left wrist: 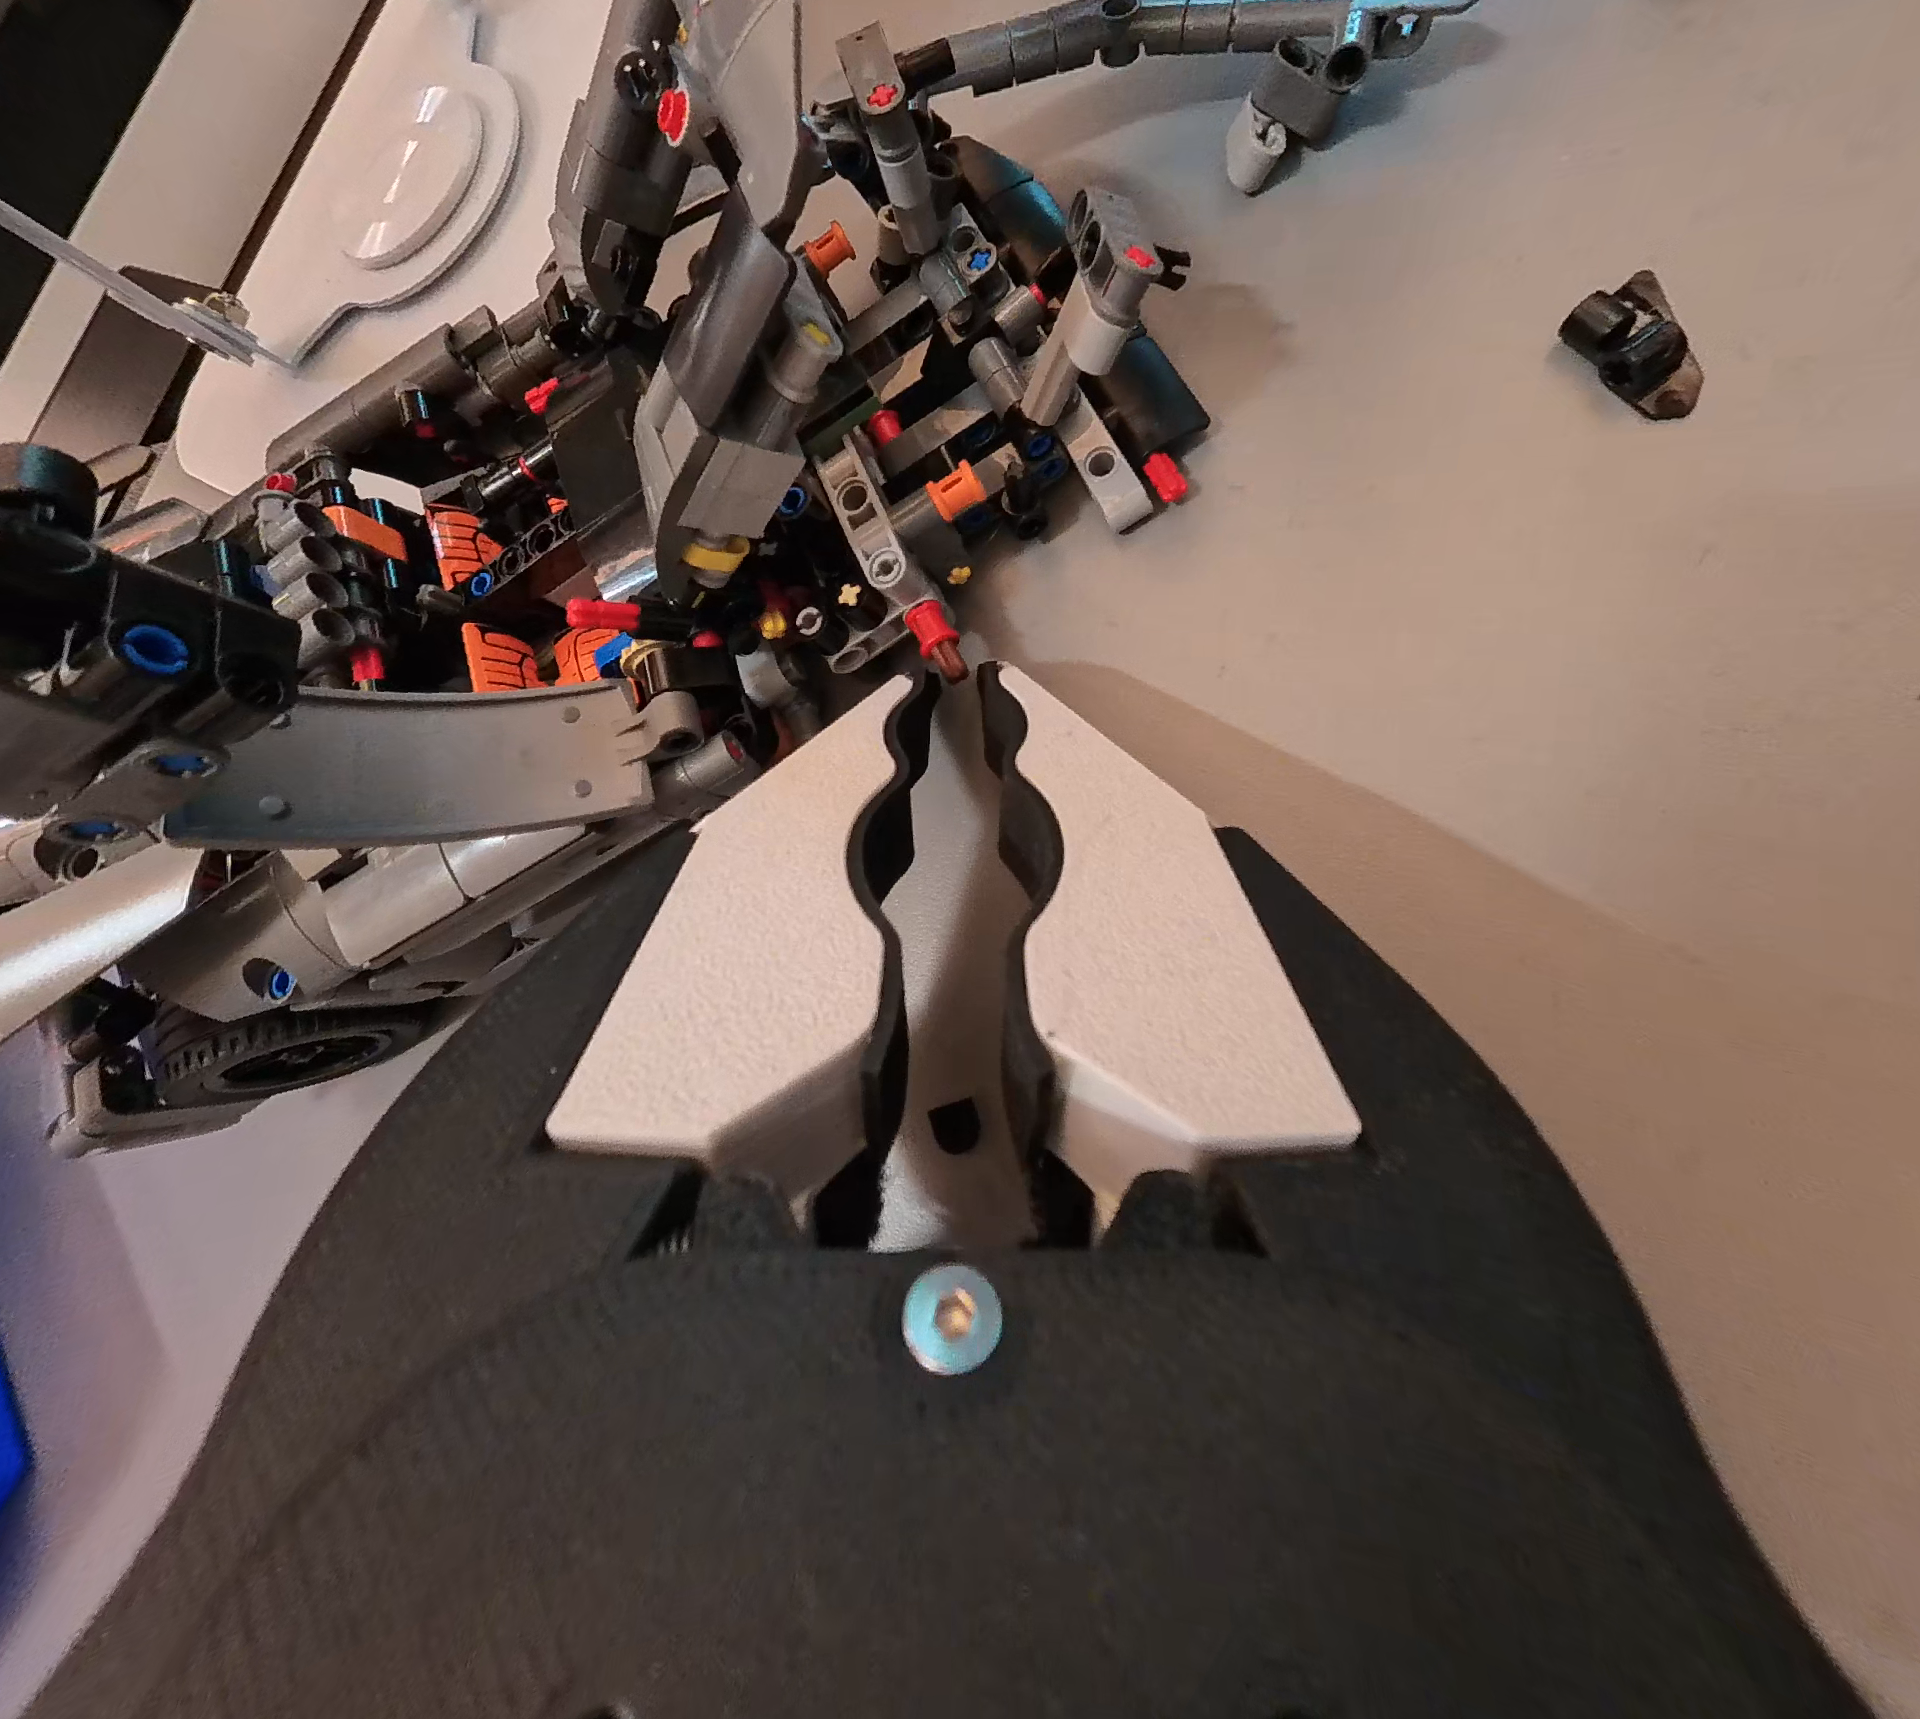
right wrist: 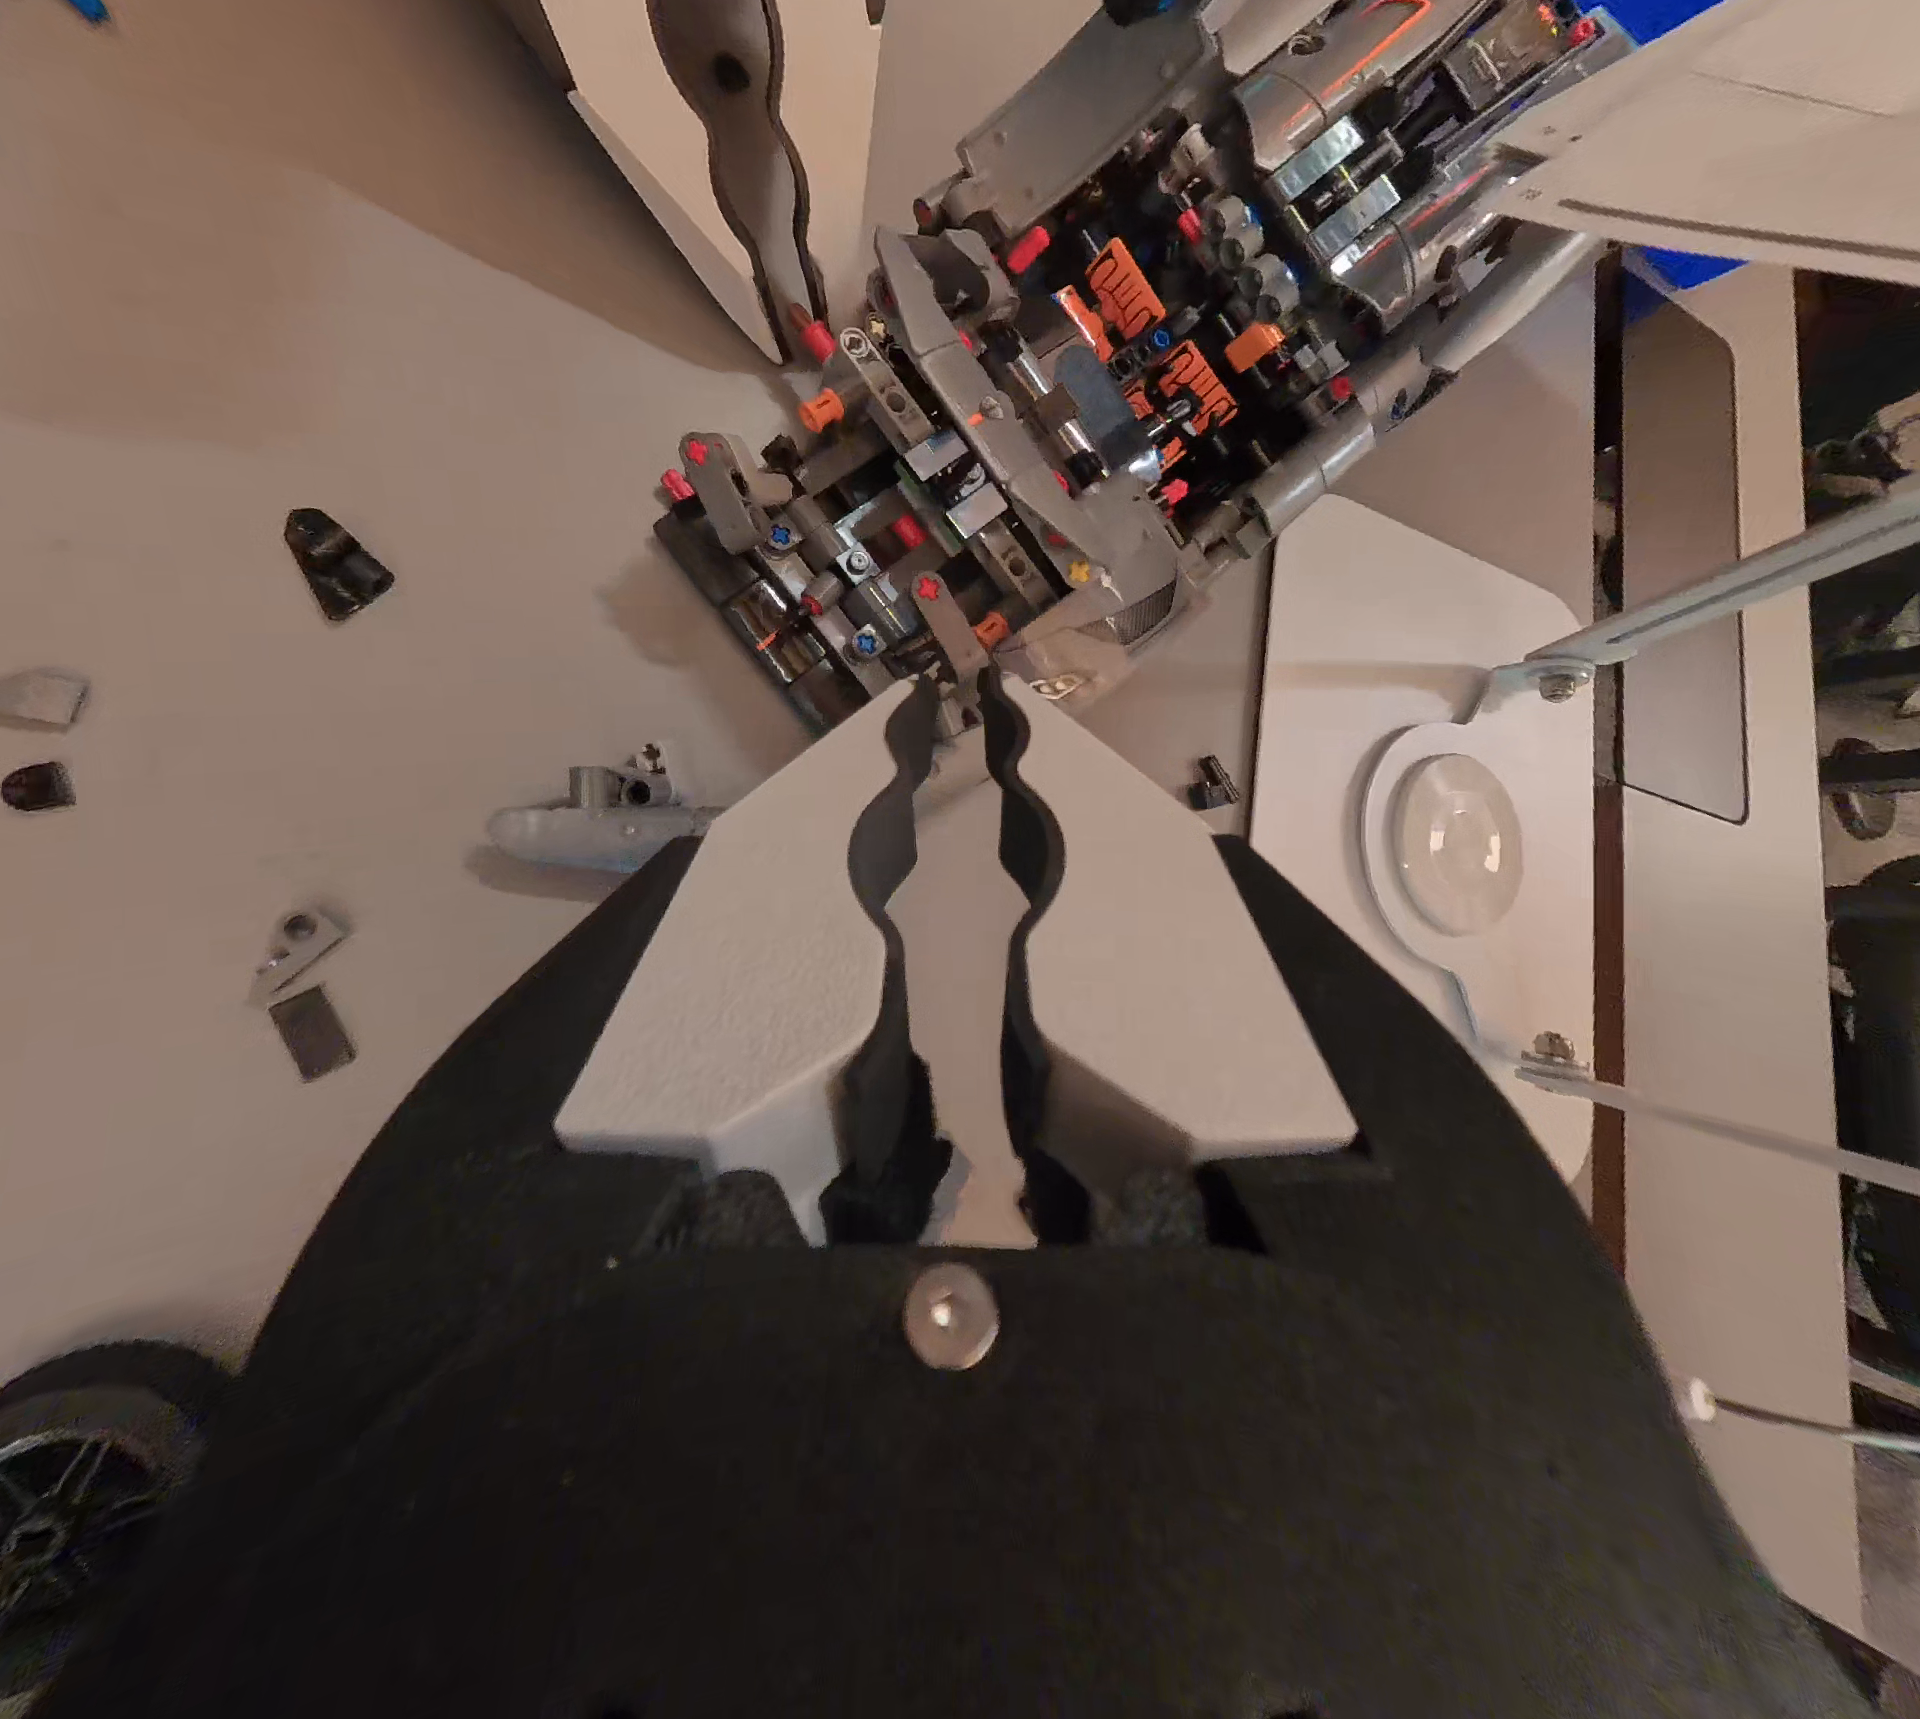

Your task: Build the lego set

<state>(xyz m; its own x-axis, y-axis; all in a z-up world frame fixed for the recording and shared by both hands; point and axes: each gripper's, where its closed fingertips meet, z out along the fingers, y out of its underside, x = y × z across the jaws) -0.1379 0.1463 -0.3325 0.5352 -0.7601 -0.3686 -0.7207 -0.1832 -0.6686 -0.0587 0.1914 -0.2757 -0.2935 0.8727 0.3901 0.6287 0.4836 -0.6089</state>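
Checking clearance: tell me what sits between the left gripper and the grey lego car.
Only a red pin with a brown tip, at the left gripper, protruding from the grey lego car; left wrist view.

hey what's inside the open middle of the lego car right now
Inside the lego car show orange ribbed pieces, red pins, blue pins and black beams. Grey body panels cover the rest, and its underside is hidden. Both claws touch its front end.

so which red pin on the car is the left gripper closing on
The red pin at the model's near corner, tipped by a brown stub between the left gripper fingertips; other red pins sit deeper inside.
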